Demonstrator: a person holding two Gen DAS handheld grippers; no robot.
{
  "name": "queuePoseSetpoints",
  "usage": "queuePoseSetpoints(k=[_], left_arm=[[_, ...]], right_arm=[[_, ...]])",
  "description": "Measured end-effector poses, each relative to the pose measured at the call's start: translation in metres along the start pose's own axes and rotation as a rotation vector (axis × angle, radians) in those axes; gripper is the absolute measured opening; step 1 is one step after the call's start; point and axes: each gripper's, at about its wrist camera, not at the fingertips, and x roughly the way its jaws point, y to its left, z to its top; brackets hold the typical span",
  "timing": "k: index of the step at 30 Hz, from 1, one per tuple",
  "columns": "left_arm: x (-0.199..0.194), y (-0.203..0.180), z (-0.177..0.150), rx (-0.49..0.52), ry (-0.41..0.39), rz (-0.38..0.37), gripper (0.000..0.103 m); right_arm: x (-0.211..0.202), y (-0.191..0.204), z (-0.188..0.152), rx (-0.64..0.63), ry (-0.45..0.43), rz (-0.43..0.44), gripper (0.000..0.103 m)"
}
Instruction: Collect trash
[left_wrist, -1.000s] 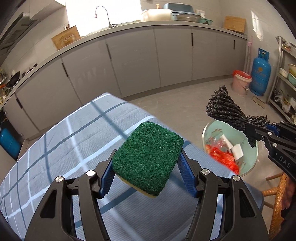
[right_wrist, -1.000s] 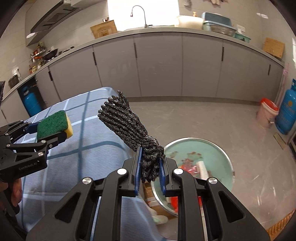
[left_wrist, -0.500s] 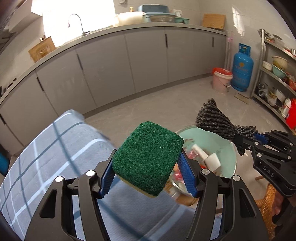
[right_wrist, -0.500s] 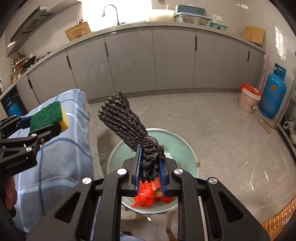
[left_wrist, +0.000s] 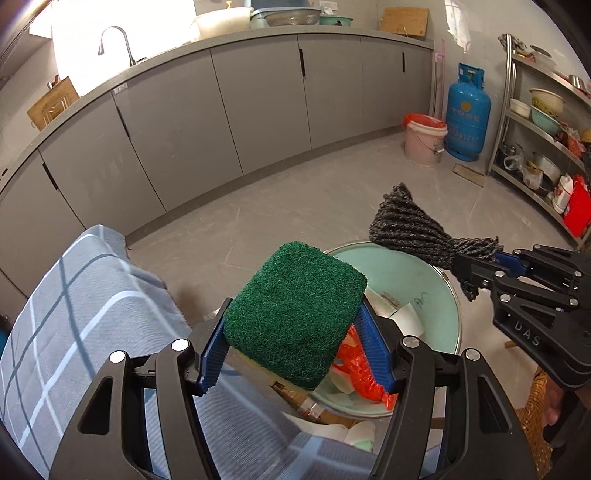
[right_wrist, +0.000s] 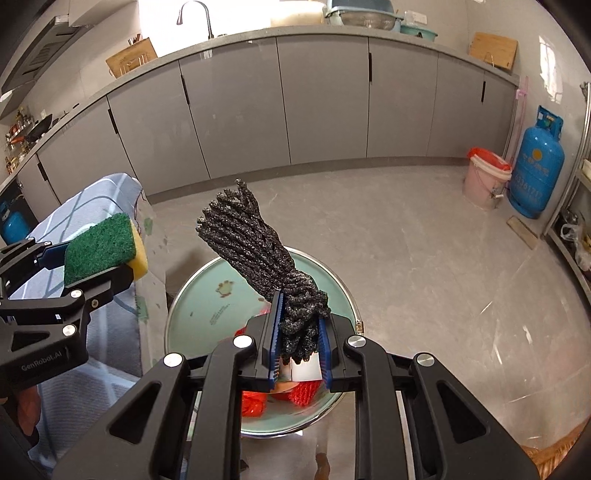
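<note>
My left gripper (left_wrist: 293, 345) is shut on a green and yellow scouring sponge (left_wrist: 295, 312), held over the near rim of a pale green basin (left_wrist: 413, 273). From the right wrist view the same sponge (right_wrist: 99, 247) shows at the left, beside the table's edge. A bundle of dark grey cord (right_wrist: 258, 251) sticks up from my right gripper (right_wrist: 299, 343), which is shut on it right above the basin (right_wrist: 199, 306). Red plastic netting (left_wrist: 360, 373) and white scraps (left_wrist: 406, 314) lie in the basin.
A table with a blue checked cloth (left_wrist: 74, 314) stands at the left, close to the basin. Grey cabinets (left_wrist: 258, 96) run along the back. A pink bucket (left_wrist: 424, 140), a blue gas cylinder (left_wrist: 467, 110) and a metal shelf rack (left_wrist: 546, 129) stand at the right. A wicker seat (left_wrist: 535, 417) is at lower right.
Both grippers have swung away from the table to the basin and dropped a little. The sponge and the cord bundle stay gripped.
</note>
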Motion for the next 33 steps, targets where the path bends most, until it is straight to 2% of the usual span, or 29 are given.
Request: queuePoseSetpoints(k=[2,3,5,7,8,13,16,22,25,33], left_arm=[[0.008,-0.003,0.002,0.003,0.015,-0.010,0.065],[0.011,-0.003,0.003,0.003,0.021,-0.009,0.067],[0.015,-0.003,0.002,0.003,0.031,-0.005,0.075],[0.016,-0.004,0.000,0.003,0.036,-0.004,0.078],[0.017,-0.003,-0.001,0.003,0.040,-0.003,0.082],[0.008,0.001,-0.004,-0.011,0.037,0.000,0.083],[-0.011,0.005,-0.006,-0.035,0.003,0.012,0.094],[-0.053,0.012,-0.018,-0.073,-0.048,0.005,0.094],[-0.073,0.018,-0.026,-0.084,-0.072,0.017,0.094],[-0.121,0.047,-0.039,-0.151,-0.140,0.023,0.094]], right_arm=[[0.006,-0.003,0.000,0.010,0.002,0.014,0.025],[0.009,-0.004,0.000,0.010,0.005,0.023,0.041],[0.008,-0.008,-0.002,0.021,-0.016,0.011,0.060],[0.008,-0.014,-0.004,0.049,-0.009,0.014,0.059],[0.007,-0.016,-0.006,0.061,-0.010,0.011,0.059],[-0.014,-0.022,-0.013,0.101,-0.032,-0.010,0.059],[-0.040,-0.023,-0.018,0.122,-0.080,-0.026,0.068],[-0.085,-0.014,-0.031,0.129,-0.143,-0.018,0.070],[-0.104,-0.005,-0.034,0.122,-0.177,-0.024,0.078],[-0.144,0.023,-0.035,0.082,-0.250,-0.038,0.079]])
